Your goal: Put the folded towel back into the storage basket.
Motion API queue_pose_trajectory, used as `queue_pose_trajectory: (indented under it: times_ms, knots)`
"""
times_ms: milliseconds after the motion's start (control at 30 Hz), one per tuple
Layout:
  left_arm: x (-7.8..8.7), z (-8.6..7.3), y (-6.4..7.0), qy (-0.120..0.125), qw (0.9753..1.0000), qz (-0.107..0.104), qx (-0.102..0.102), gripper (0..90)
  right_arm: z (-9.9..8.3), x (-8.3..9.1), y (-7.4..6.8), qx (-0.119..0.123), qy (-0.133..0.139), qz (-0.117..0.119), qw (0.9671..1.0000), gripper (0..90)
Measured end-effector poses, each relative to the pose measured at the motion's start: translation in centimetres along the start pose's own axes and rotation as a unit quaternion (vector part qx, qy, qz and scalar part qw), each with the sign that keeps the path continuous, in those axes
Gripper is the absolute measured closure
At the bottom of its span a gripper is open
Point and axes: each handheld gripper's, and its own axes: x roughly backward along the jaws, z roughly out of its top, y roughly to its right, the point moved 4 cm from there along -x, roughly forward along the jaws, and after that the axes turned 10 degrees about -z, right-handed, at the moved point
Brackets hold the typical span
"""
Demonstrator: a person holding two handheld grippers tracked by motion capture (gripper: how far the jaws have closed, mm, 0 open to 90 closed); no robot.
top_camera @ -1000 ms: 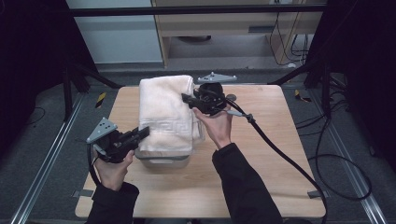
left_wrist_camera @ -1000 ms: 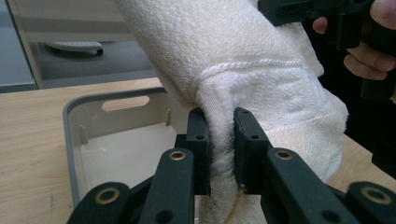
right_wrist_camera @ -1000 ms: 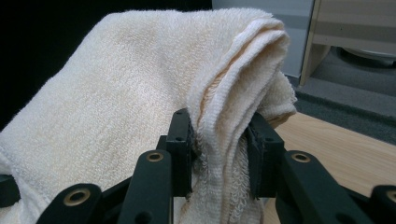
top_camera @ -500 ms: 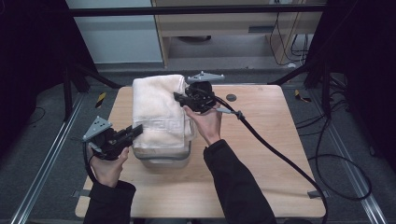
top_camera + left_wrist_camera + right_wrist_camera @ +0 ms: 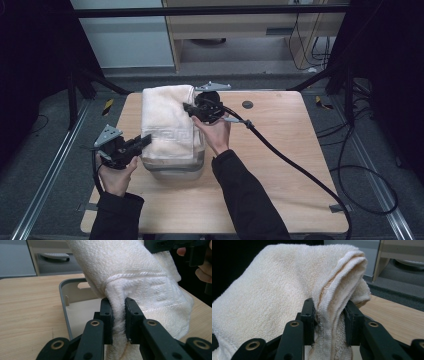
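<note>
Left gripper and right gripper each pinch a towel edge above the grey bin.

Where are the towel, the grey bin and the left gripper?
towel (image 5: 167, 117), high view, middle of its top face.
grey bin (image 5: 62, 305), left gripper view, its left wall.
left gripper (image 5: 119, 322), left gripper view, midway between the jaws, which pinch a towel fold.

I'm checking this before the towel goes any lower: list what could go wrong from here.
1. The towel is wider than the grey bin under it, so it may drape over the rim instead of dropping in.
2. Each gripper, left and right, pinches only a bunched edge; a fold could slip free.
</note>
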Motion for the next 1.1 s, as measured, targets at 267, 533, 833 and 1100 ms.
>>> queue_pose_trajectory:
  times_ms: [267,533,833,1100]
  knots:
    - [-1.0,-0.9,-0.8,-0.021,0.9997,0.007,0.007,77.9,-1.4,-1.5,0.1,0.003,-0.013,-0.011,0.9999,66.4]
    - [-1.8,-1.7,-1.3,-0.037,0.9992,0.013,0.008,77.9,-2.6,-2.5,0.3,0.001,-0.026,-0.019,0.9995,66.2]
    - [-2.4,-2.5,-1.8,-0.055,0.9982,0.021,0.011,77.9,-4.0,-3.4,0.3,-0.003,-0.034,-0.023,0.9991,66.1]
    - [-3.2,-3.3,-1.9,-0.073,0.9970,0.026,0.010,77.8,-5.2,-3.9,0.7,-0.008,-0.045,-0.026,0.9986,65.9]
